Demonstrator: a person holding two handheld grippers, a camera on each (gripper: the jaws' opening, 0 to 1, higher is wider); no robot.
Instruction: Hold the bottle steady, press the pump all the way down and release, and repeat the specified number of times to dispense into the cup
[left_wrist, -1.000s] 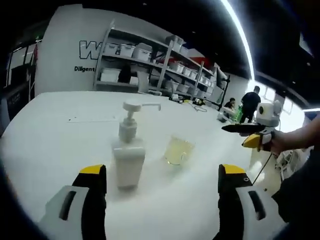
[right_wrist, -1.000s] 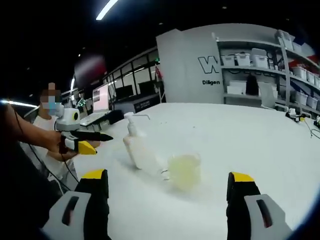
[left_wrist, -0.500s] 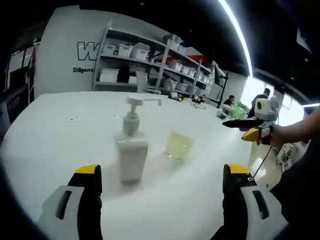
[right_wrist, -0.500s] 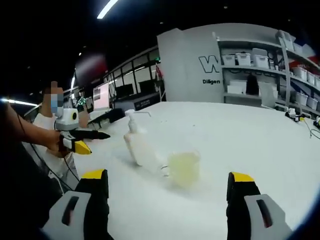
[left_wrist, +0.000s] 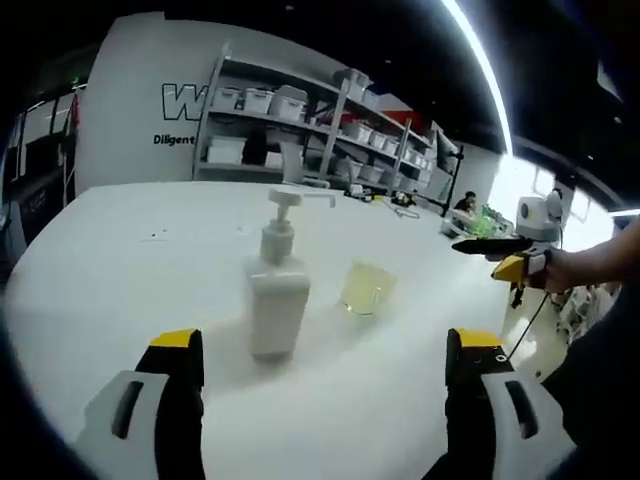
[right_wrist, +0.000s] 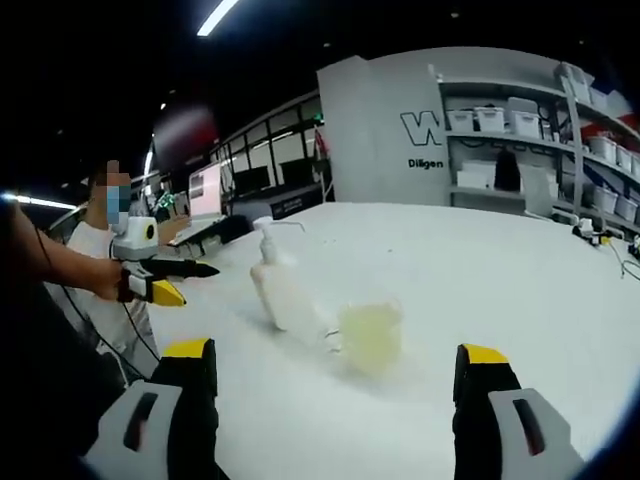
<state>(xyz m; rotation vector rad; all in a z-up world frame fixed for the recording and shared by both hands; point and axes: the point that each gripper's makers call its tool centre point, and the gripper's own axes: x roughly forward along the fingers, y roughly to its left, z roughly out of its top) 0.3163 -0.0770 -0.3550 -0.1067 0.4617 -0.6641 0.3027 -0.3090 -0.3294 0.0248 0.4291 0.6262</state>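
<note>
On the white table (left_wrist: 90, 250), pump bottle (left_wrist: 277, 305) beyond spread left fingers (left_wrist: 180, 345), cup (right_wrist: 371, 336) beyond spread right fingers (right_wrist: 190, 352).

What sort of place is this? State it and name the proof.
Probably a lab or workshop with storage. Grey metal shelving racks hold white plastic bins, a grey wall carries dark printed lettering, and the long white worktable bears a white pump bottle.

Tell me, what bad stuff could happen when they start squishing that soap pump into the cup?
1. Neither gripper touches the pump bottle yet; both stand open. Pressed before it is held, the tall, narrow bottle might tip.
2. The spout seems to end short of the cup, which stands apart beside it, so soap may land on the white table.
3. The cup already holds yellowish liquid; a bump from a gripper could spill it.
</note>
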